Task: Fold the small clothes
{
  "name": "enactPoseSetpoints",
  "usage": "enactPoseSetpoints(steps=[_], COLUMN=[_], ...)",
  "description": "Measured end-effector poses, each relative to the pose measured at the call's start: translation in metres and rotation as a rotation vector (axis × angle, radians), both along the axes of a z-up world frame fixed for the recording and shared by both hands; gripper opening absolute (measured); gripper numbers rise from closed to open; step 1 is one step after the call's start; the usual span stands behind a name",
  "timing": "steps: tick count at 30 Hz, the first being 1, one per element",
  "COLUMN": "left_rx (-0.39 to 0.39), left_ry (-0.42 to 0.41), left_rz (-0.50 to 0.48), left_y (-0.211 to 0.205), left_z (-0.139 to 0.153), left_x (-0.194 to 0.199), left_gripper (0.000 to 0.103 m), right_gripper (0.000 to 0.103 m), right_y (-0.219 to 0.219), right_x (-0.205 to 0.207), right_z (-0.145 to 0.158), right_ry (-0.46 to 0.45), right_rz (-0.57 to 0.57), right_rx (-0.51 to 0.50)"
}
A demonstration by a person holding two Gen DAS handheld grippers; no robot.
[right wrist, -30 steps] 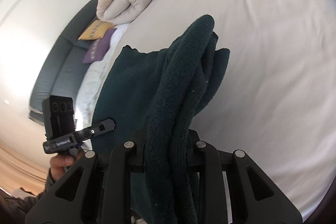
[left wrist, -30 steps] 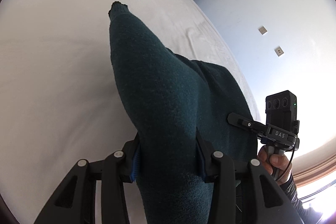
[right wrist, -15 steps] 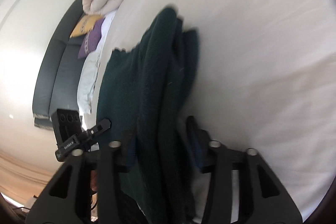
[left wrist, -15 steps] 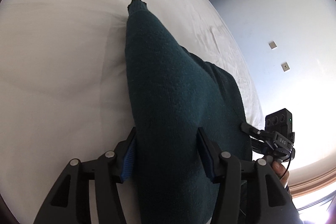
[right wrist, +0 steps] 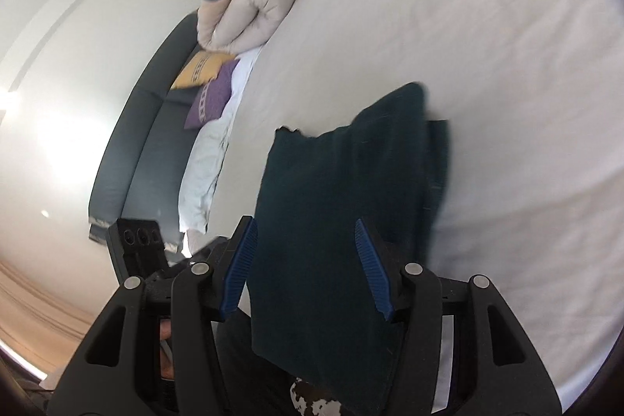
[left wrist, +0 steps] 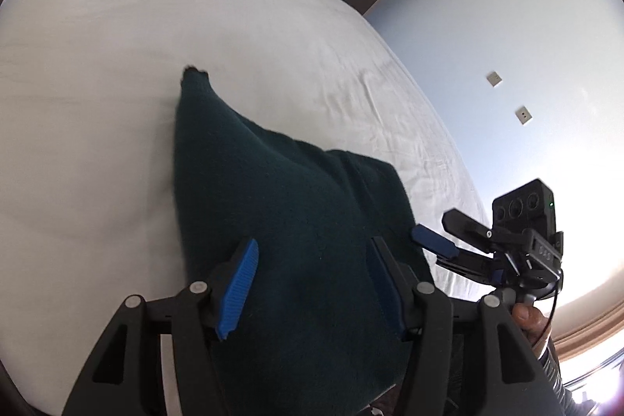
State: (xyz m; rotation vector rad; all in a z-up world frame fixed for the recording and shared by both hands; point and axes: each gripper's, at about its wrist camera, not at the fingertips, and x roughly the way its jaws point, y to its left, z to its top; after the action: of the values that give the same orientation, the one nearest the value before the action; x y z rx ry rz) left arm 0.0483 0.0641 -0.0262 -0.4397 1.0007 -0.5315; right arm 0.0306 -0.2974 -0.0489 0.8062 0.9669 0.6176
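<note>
A dark green knit garment (left wrist: 296, 221) lies folded on the white bed (left wrist: 117, 73), its near end hanging over the front edge. My left gripper (left wrist: 312, 279) is open, its blue pads (left wrist: 238, 285) spread on either side of the cloth. My right gripper (right wrist: 306, 260) is open too, its pads (right wrist: 370, 269) apart over the same garment (right wrist: 343, 190). The right gripper also shows in the left wrist view (left wrist: 433, 240), and part of the left gripper's body in the right wrist view (right wrist: 136, 240).
A folded beige duvet (right wrist: 249, 6) and yellow and purple cushions (right wrist: 206, 84) lie at the head of the bed by a dark headboard (right wrist: 128, 151). A wall with sockets (left wrist: 522, 114) stands beyond the bed's far side.
Both grippers have opened and let go of the garment. The cloth, held up before, now rests on the bed. Both grippers have drawn back a little.
</note>
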Motion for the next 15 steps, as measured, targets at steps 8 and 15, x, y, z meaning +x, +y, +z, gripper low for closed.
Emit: enactPoseSetpoints(steps=[8,15], left_rx=[-0.019,-0.038], left_ry=[0.021,0.003], left_rz=[-0.011,-0.004], left_y=[-0.008,-0.007], left_z=[-0.021,-0.03], left_x=[0.019,0.017], left_gripper=[0.06,0.059], right_gripper=[0.05,0.05], right_y=[-0.023,-0.03], right_x=[0.028,0.015], right_z=[-0.056,-0.058], right_ry=[0.115,0.08], right_rz=[-0.12,-0.133], right_rx=[0.172,0.173])
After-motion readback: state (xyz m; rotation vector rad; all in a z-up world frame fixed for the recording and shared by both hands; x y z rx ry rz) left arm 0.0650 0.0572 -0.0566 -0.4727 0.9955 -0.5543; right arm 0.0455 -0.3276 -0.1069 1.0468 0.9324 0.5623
